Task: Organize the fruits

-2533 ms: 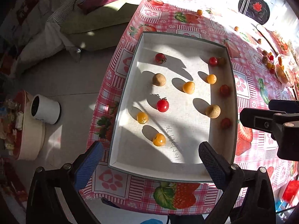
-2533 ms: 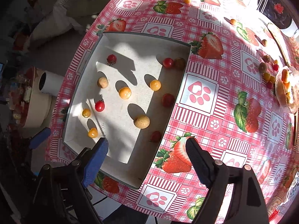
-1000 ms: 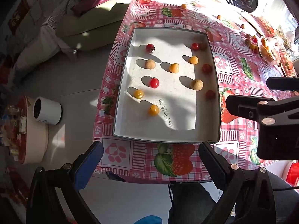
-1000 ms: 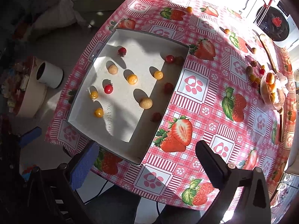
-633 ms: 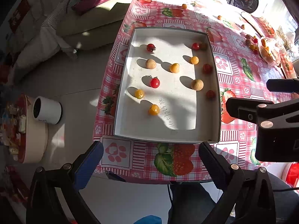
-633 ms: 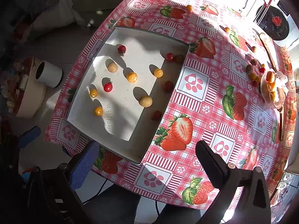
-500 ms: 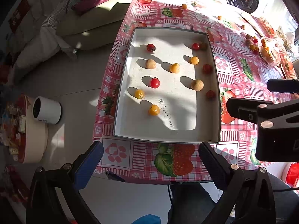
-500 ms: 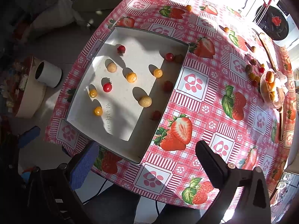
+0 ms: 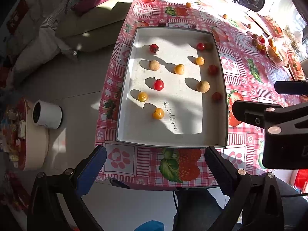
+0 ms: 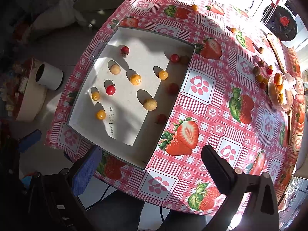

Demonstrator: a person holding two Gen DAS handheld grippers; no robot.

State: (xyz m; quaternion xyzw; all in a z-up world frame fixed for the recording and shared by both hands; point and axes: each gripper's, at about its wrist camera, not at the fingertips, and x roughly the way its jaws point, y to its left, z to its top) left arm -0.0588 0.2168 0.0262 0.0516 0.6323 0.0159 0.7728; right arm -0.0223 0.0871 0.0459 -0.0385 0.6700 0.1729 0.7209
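Observation:
A white tray (image 9: 173, 136) (image 10: 90, 132) lies on the strawberry tablecloth and holds several small fruits: red cherry tomatoes (image 9: 159, 85) (image 10: 110, 90), yellow tomatoes (image 9: 158, 113) (image 10: 101, 114) and tan longans (image 9: 202, 86) (image 10: 150, 104). My left gripper (image 9: 154, 169) is open and empty, held back from the tray's near edge. My right gripper (image 10: 150, 165) is open and empty above the table's near edge; it also shows in the left wrist view (image 9: 269, 115).
More loose fruits (image 10: 259, 73) and a bag of fruit (image 10: 281, 92) lie at the table's far right. A white cup (image 9: 47, 114) stands on the floor at left. A sofa with cushions (image 9: 67, 23) is behind the table.
Both grippers pulled back and up from the tray, which now looks smaller. In the last half second nothing has visibly moved. The fruits stay in place.

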